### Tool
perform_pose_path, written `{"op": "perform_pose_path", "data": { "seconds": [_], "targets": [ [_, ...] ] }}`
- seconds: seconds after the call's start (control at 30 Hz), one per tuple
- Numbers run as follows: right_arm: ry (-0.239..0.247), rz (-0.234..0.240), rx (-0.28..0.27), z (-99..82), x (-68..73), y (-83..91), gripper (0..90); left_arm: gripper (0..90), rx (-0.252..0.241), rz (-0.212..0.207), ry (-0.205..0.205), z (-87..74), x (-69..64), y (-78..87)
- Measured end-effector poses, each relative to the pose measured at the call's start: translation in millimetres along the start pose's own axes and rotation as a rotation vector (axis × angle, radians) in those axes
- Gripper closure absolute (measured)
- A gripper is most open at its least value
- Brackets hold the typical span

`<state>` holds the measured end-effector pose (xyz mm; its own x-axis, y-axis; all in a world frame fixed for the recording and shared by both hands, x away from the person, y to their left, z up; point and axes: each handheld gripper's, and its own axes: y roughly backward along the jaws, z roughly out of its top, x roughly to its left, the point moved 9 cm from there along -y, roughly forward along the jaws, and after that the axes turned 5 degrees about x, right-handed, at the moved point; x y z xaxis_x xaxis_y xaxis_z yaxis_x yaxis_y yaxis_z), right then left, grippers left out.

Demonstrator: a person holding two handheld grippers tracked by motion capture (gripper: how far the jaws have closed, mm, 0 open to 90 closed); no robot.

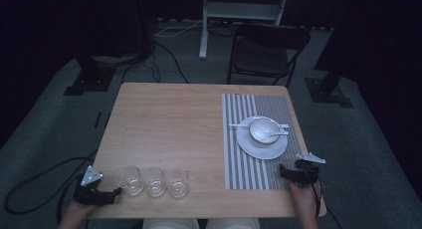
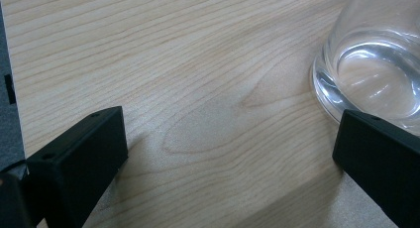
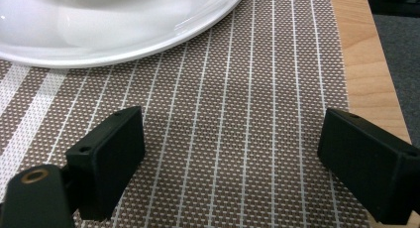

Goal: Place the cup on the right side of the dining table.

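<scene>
Dim grey carpet is spreading around a light wooden surface [image 1: 169,129], with a black folding chair [image 1: 266,50] standing past its far edge and cables [image 1: 149,59] trailing over the floor beyond. On the right half of the surface a striped mat [image 1: 249,174] is lying, and on it a white plate [image 1: 261,149] is carrying a bowl [image 1: 263,128] with a spoon [image 1: 276,134] in it. Three clear glasses are standing in a row near the front edge: a left glass [image 1: 130,179], a middle glass [image 1: 154,181] and a right glass [image 1: 177,182], each close beside the next.

At the front left corner, the left tool [image 1: 112,195] is sitting low over the wood with its jaws spread wide and gripping nothing; the left glass is standing just past its right jaw, close to it. The right tool [image 1: 283,170] is hovering over the mat near the front right corner, jaws likewise wide apart and empty, with the plate's rim just ahead of them.
</scene>
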<state>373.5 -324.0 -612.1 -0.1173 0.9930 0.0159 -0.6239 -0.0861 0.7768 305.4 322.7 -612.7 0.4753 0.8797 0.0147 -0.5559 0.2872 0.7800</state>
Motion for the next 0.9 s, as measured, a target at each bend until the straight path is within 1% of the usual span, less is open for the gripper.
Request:
{"op": "perform_pose_path", "data": {
  "seconds": [0.07, 0.1, 0.13, 0.2, 0.27, 0.37, 0.47, 0.67, 0.9],
  "targets": [
    [0.003, 0.001, 0.004, -0.6, -0.1, 0.6, 10.3, 0.7, 0.000, 0.000, 0.000, 0.0, 0.0, 0.0],
    [0.044, -0.006, -0.005, -2.5, 1.4, 5.5, 10.3, 0.7, 0.000, 0.000, 0.000, 0.0, 0.0, 0.0],
    [0.053, 0.004, -0.005, -4.6, 3.2, 7.1, 10.3, 0.7, 0.001, 0.000, 0.000, 0.1, 0.0, 0.0],
    [0.052, 0.023, -0.006, -7.5, 5.6, 10.6, 10.3, 0.7, 0.001, -0.001, 0.000, 0.1, 0.0, 0.0],
    [0.045, 0.031, 0.010, -10.1, 5.0, 10.6, 10.3, 0.7, 0.001, -0.001, 0.000, 0.0, 0.0, 0.0],
    [0.036, 0.024, 0.020, -10.8, 2.8, 9.3, 10.3, 0.7, 0.000, 0.000, -0.001, -0.1, 0.0, 0.0],
    [0.036, 0.028, 0.025, -10.2, 2.8, 8.9, 10.4, 0.7, 0.000, 0.000, -0.001, 0.0, 0.0, 0.0],
    [0.047, 0.030, 0.041, -9.9, 3.9, 9.5, 10.5, 0.7, -0.001, -0.001, -0.001, -0.1, -0.1, 0.0],
    [0.072, 0.038, 0.024, -2.4, 9.8, 16.7, 10.5, 0.7, -0.001, -0.001, -0.001, 0.0, -0.1, 0.0]
  ]
}}
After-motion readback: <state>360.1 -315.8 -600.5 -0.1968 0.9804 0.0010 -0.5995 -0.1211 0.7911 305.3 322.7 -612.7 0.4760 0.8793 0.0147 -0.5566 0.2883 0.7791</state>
